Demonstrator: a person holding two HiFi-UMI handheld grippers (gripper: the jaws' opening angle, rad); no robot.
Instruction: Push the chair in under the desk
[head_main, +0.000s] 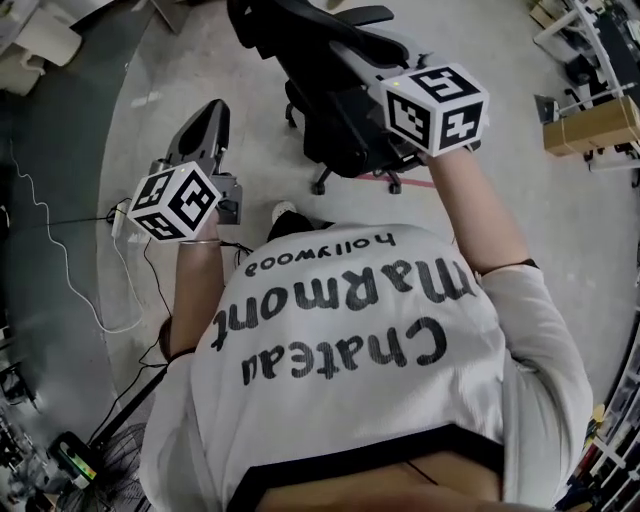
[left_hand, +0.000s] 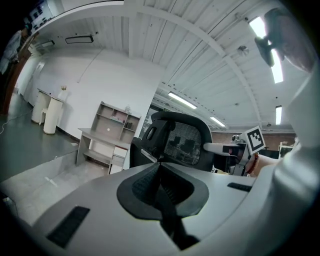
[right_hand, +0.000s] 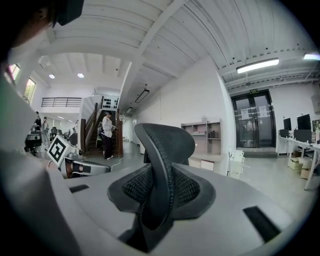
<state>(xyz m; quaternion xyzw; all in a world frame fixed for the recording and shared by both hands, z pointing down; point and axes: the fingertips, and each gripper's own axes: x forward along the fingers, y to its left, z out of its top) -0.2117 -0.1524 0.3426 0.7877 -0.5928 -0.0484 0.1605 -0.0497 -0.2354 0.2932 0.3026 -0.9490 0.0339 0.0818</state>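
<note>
A black mesh office chair (head_main: 330, 95) stands on the concrete floor in front of me, its back toward me. My right gripper (head_main: 378, 78) is shut on the chair's headrest (right_hand: 165, 137), whose mesh edge sits between the jaws in the right gripper view. My left gripper (head_main: 210, 118) hangs left of the chair, shut with nothing in it and apart from the chair. In the left gripper view the chair back (left_hand: 177, 140) is ahead, and a grey desk with shelves (left_hand: 102, 140) stands beyond it against the white wall. The same desk (right_hand: 207, 159) shows past the headrest.
Cables (head_main: 60, 260) trail over the floor at the left, and a fan (head_main: 110, 470) lies at the bottom left. A cardboard box (head_main: 590, 125) is at the right. A person (right_hand: 106, 135) stands by stairs far off. Glass doors (right_hand: 255, 120) and a white cabinet (right_hand: 235, 162) are right of the desk.
</note>
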